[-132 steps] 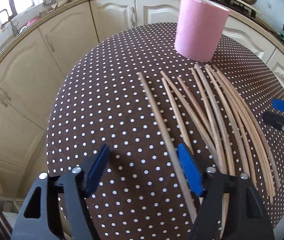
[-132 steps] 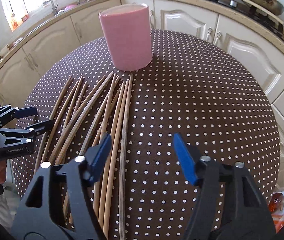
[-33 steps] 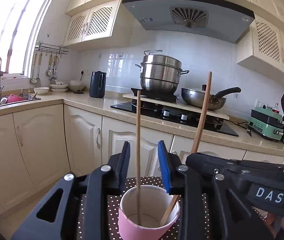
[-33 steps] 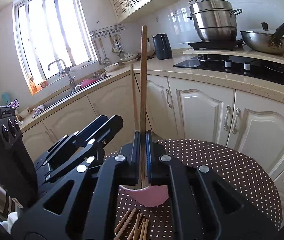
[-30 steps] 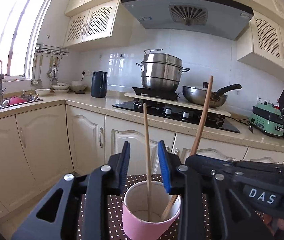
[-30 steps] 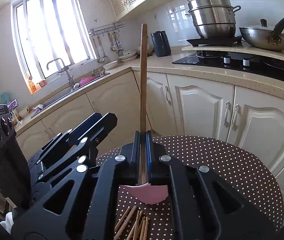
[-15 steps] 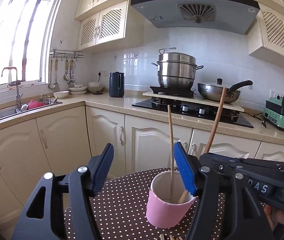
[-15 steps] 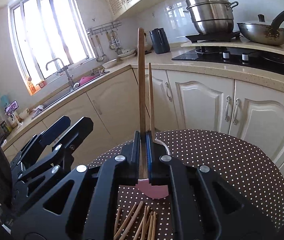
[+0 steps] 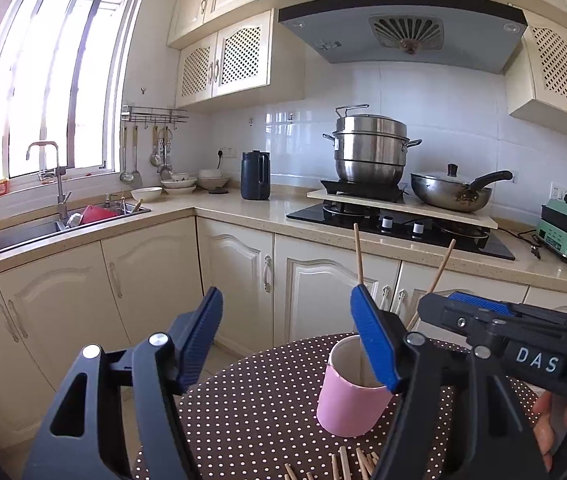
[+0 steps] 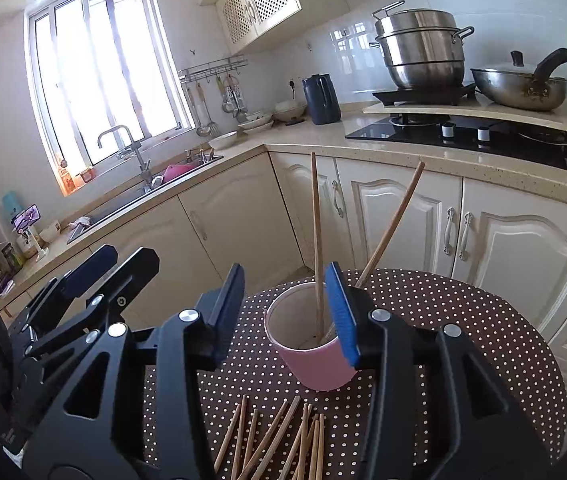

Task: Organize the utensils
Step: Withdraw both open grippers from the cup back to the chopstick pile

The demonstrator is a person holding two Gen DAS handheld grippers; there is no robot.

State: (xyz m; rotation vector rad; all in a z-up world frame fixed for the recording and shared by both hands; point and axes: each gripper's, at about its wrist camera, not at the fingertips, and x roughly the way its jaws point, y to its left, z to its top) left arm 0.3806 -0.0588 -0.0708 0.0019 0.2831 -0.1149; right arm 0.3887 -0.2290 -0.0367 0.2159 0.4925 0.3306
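Pink and cylindrical, the open-topped paper cup (image 10: 315, 354) stands upright on the round table (image 10: 463, 320) covered in brown cloth with white dots. Two long wooden chopsticks stand in it: one nearly upright chopstick (image 10: 316, 240) and one slanted chopstick (image 10: 391, 228) that leans to the right against the rim. More loose wooden chopsticks (image 10: 279, 436) lie flat on the cloth just in front of the cup. The right gripper (image 10: 289, 312), black with blue pads, has just been opening; its jaws stand apart above the cup's near side, with nothing between them. The left gripper (image 9: 287, 344) has also been opening and now gapes wide and empty, to the left of the cup. A person's fingers (image 9: 563, 420) show at the right gripper's handle.
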